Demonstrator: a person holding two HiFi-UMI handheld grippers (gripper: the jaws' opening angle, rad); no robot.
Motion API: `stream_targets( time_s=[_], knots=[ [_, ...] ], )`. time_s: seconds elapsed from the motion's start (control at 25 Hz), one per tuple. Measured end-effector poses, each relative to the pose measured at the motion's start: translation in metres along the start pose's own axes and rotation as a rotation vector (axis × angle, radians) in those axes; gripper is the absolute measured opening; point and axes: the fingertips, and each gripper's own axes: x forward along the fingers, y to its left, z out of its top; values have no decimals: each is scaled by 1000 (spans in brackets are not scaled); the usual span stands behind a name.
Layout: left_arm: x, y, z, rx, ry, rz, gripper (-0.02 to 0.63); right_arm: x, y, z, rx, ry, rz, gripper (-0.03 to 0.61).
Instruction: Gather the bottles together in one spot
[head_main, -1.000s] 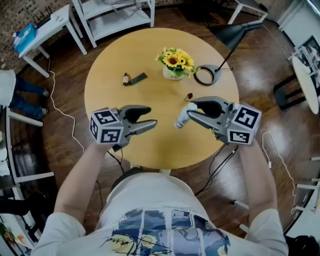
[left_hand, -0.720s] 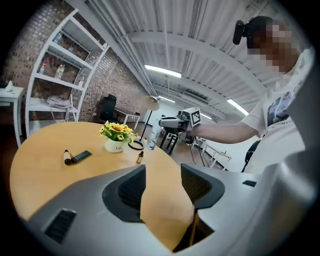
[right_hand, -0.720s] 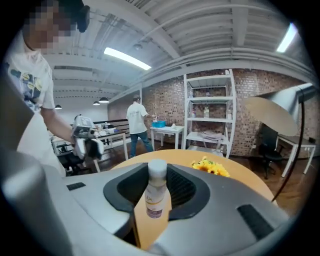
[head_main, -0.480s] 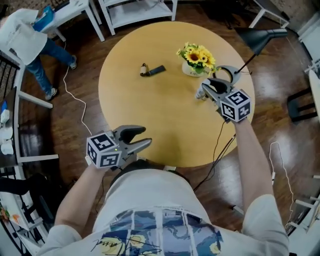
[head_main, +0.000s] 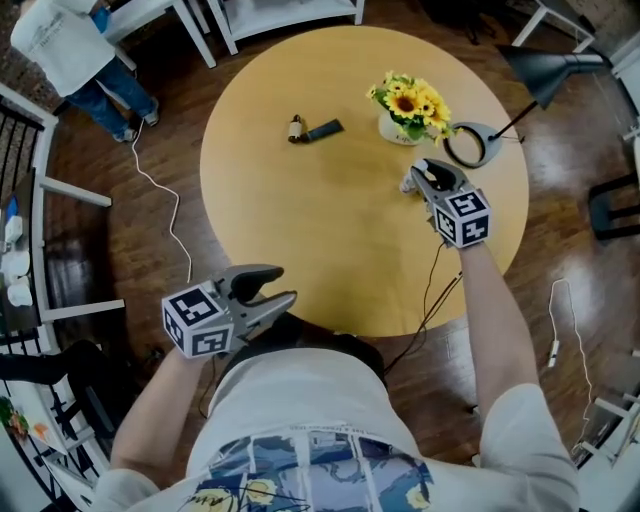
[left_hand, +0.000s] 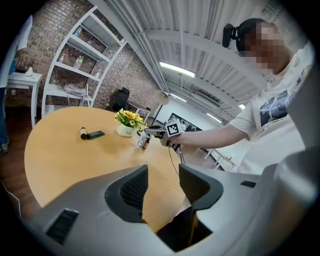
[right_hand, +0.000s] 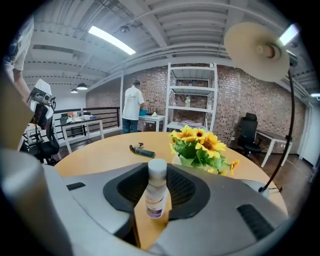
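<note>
My right gripper (head_main: 420, 176) is shut on a white bottle (right_hand: 156, 192), which stands upright on the round wooden table (head_main: 300, 230) close to the sunflower vase. A small dark bottle (left_hand: 146, 143) stands right beside it, seen from the left gripper view. Farther left on the table lies a dark tube-like bottle (head_main: 312, 128) on its side. My left gripper (head_main: 272, 290) hangs off the table's near edge, close to the person's body. Its jaws have just been closing, and they are open with nothing between them (left_hand: 162, 181).
A vase of sunflowers (head_main: 408, 103) and a desk lamp with a ring base (head_main: 468, 143) stand at the table's right. White shelving and a person in a white top (head_main: 65, 45) are at the upper left. Cables trail on the wooden floor.
The right gripper has carried the white bottle away toward the flowers and down to the table. The left gripper has drawn back off the table toward the person's body.
</note>
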Motion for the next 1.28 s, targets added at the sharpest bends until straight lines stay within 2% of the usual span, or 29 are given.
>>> stream_targets(
  time_s=[0.16, 0.4, 0.84, 0.96, 1.04, 1.28],
  knots=[
    [8, 3, -7, -12, 33, -9, 196, 9, 1, -7, -22, -11, -16, 124],
    [13, 5, -9, -16, 55, -20, 196, 13, -8, -13, 18, -45, -71, 124],
    [20, 12, -4, -23, 58, -32, 196, 14, -10, -13, 11, -45, -77, 131],
    [20, 12, -4, -24, 57, -33, 196, 12, -12, -10, 20, -65, -85, 145],
    [21, 12, -4, -23, 59, -35, 196, 10, -12, -7, 21, -74, -92, 181],
    [24, 12, 3, 3, 65, -45, 196, -12, -8, 6, 18, -102, -127, 186]
  ],
)
